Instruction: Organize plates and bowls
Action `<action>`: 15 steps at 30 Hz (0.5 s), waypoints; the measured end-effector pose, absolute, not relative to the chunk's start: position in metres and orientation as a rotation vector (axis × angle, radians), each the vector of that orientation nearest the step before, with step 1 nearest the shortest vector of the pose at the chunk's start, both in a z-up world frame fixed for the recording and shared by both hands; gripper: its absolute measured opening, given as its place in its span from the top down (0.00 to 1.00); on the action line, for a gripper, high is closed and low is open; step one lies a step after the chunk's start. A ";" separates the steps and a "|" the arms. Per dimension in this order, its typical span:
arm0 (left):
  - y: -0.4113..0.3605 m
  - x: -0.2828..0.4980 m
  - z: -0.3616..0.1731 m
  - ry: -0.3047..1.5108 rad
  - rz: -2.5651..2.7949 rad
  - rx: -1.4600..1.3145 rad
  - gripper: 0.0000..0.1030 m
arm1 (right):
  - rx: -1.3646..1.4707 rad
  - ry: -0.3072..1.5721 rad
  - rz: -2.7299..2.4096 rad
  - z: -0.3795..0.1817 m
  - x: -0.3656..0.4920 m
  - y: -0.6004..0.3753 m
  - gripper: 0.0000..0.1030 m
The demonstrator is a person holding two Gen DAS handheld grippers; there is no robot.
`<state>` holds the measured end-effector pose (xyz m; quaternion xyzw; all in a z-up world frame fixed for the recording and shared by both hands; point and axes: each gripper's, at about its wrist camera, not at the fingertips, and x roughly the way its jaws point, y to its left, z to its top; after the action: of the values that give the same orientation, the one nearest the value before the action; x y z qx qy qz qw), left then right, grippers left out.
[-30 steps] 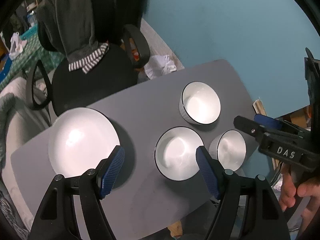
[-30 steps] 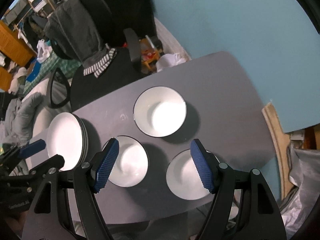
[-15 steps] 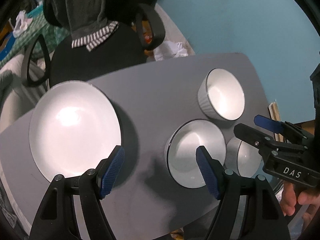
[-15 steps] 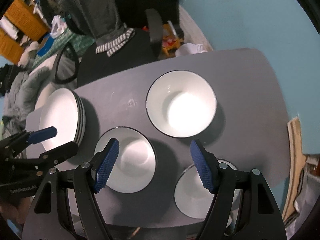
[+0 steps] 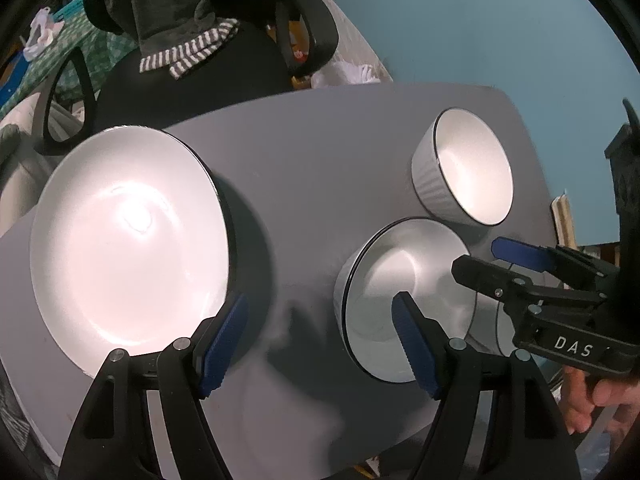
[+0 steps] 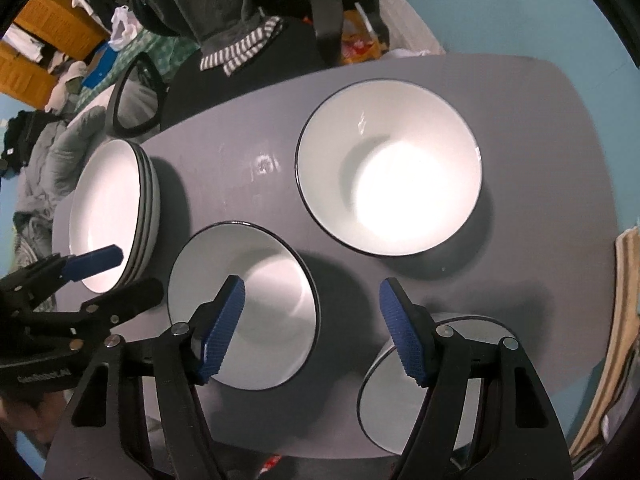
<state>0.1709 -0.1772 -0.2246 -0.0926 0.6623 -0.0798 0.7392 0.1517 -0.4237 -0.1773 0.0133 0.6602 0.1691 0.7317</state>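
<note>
The grey table (image 6: 248, 136), matte and round-cornered, carries all the ware. At far left sits the plate stack (image 6: 116, 208), glossy white discs with dark rims. Three bowls, white with thin black rims, lie right of it: the far bowl (image 6: 388, 168), the middle bowl (image 6: 256, 312) and the near-right bowl (image 6: 400, 408); the far one shows a ribbed outer wall. The step in hand appears to be the approach to the bowls for nesting. The left gripper (image 5: 316, 344) stands wide open and empty, between stack and middle bowl. The right gripper (image 6: 312, 328) is closing slightly, nothing between its pads. Next move: straddle one rim, then clamp.
</note>
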 end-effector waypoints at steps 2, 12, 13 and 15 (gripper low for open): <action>-0.179 0.171 -0.230 1.468 -0.179 -0.208 0.27 | 0.029 1.464 0.380 -0.180 0.153 -0.423 0.36; -0.192 0.175 -0.249 1.518 -0.188 -0.205 0.27 | -0.038 1.512 0.414 -0.199 0.159 -0.414 0.52; -0.194 0.176 -0.251 1.521 -0.188 -0.203 0.27 | -0.043 1.516 0.415 -0.201 0.160 -0.414 0.52; -0.195 0.178 -0.253 1.521 -0.182 -0.205 0.27 | -0.059 1.521 0.413 -0.206 0.160 -0.414 0.54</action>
<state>0.1781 -0.1947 -0.2528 -0.0926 0.6872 -0.0820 0.7158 0.1597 -0.4135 -0.2056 -0.0264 0.6841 0.1856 0.7049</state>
